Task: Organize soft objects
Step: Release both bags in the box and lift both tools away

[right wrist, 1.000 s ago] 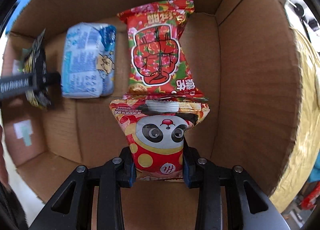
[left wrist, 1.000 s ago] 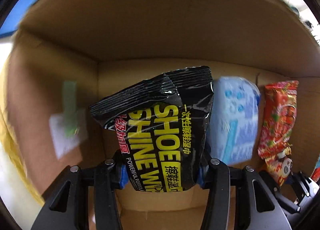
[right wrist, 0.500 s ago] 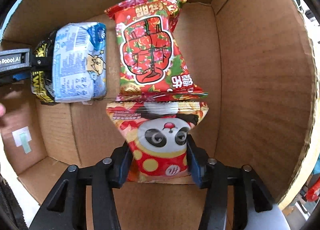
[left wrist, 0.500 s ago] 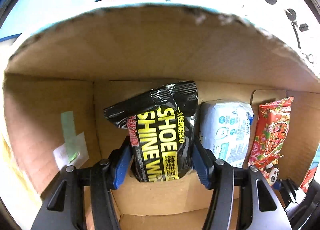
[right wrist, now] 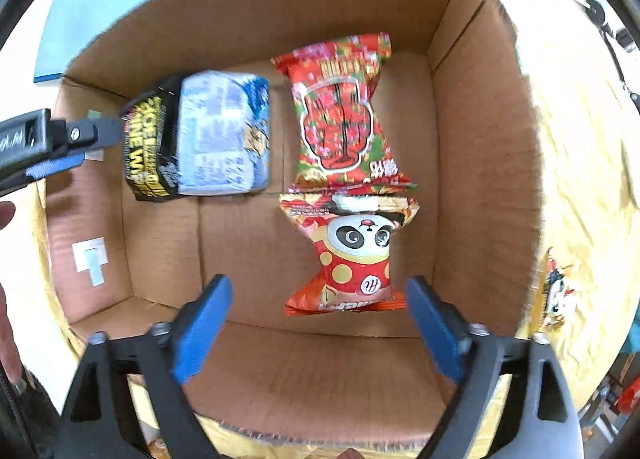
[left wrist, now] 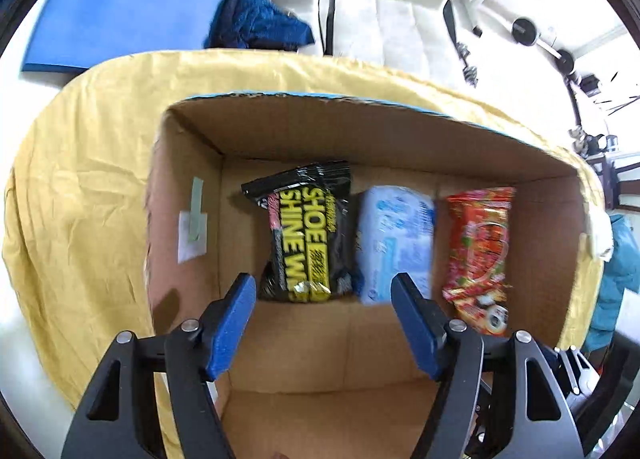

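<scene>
An open cardboard box [left wrist: 188, 163] [right wrist: 480, 163] holds several soft packs. A black shoe-shine wipes pack [left wrist: 308, 235] [right wrist: 150, 147] lies at its left, with a pale blue tissue pack [left wrist: 394, 243] [right wrist: 222, 139] beside it. To the right lies a red floral pack [left wrist: 478, 243] [right wrist: 340, 115], and in front of that a red panda pack [right wrist: 356, 255] [left wrist: 486, 309]. My left gripper [left wrist: 324, 295] is open and empty above the wipes pack. My right gripper [right wrist: 318, 299] is open and empty above the panda pack.
The box stands on a yellow cloth [left wrist: 80, 187] [right wrist: 580, 187]. Another printed pack [right wrist: 558, 291] lies on the cloth right of the box. A blue mat [left wrist: 112, 11] and a dark blue garment [left wrist: 256, 23] lie beyond. A white label [left wrist: 192, 235] is stuck on the left box wall.
Both grippers opened and let go of their packs, then pulled up and back out of the box. The wipes pack and the panda pack now lie on the box floor.
</scene>
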Demonstrator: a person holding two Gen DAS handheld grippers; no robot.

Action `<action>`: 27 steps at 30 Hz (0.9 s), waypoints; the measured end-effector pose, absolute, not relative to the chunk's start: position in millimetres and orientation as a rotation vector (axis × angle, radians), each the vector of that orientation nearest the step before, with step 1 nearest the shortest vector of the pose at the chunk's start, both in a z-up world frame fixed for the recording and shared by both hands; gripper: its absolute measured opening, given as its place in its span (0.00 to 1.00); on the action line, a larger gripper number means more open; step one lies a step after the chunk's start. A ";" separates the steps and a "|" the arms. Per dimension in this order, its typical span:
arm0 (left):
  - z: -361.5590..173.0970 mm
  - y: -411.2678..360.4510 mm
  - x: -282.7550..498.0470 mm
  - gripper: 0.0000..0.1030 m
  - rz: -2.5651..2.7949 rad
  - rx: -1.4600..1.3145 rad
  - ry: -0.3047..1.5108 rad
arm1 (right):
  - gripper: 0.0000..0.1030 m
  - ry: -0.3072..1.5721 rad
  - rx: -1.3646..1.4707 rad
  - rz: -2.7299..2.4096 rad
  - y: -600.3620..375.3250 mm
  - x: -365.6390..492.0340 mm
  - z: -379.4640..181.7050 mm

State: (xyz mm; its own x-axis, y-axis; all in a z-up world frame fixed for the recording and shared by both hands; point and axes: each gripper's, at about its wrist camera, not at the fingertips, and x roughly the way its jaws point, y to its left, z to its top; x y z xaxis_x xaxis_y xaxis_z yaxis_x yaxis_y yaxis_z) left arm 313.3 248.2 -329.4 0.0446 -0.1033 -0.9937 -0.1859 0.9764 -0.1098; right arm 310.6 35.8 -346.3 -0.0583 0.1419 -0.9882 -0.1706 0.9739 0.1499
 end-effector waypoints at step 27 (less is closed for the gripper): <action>-179.4 203.1 171.3 0.99 0.130 -0.170 1.170 | 0.95 1.298 -0.056 0.281 1.8 228.6 -211.3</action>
State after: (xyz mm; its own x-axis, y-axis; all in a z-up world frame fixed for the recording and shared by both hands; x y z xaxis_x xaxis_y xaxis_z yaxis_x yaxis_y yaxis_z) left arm 171.3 203.1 -179.4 0.3847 0.0131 -0.9229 -0.1897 0.9797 -0.0651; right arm 228.6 1.8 -211.3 0.2405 0.1745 -0.9548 -0.2366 0.9646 0.1167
